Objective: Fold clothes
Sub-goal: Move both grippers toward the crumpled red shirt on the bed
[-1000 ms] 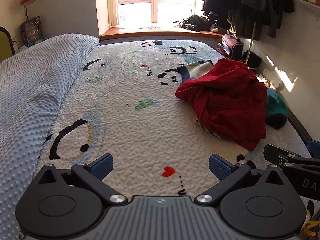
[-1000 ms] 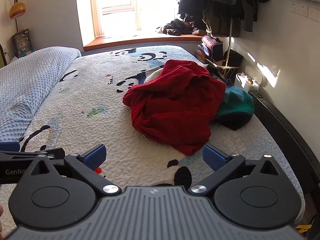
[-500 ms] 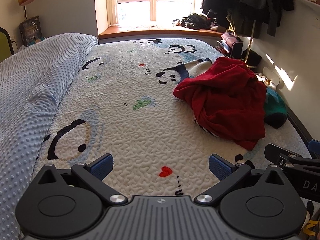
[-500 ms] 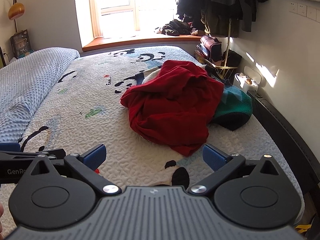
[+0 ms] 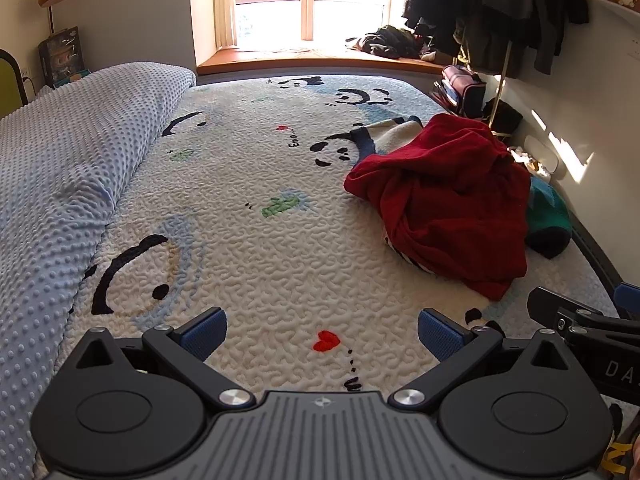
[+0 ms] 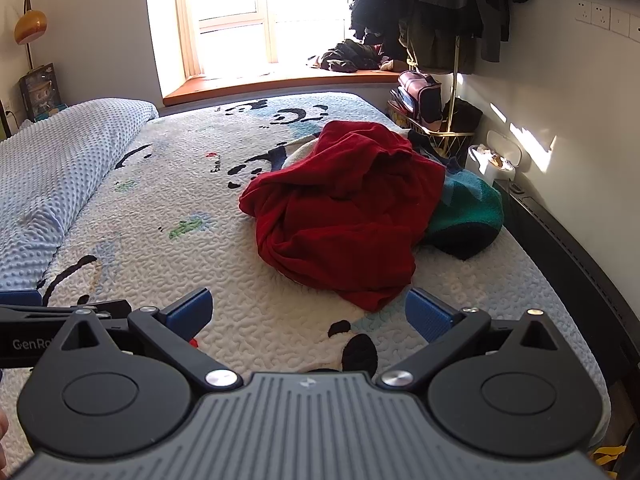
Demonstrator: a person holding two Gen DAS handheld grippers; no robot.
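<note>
Red garment (image 6: 344, 216) nearer than before, left gripper (image 5: 322, 330) and right gripper (image 6: 308, 312) both wide open, empty.

A bright window (image 5: 304, 4) lights the far wall; a panda-print bed (image 5: 248, 208) fills the room, coat rack (image 6: 440, 12) far right.

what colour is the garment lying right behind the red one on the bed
Teal green garment with a black lower edge, tucked behind the red garment; clearest in the right wrist view.
</note>
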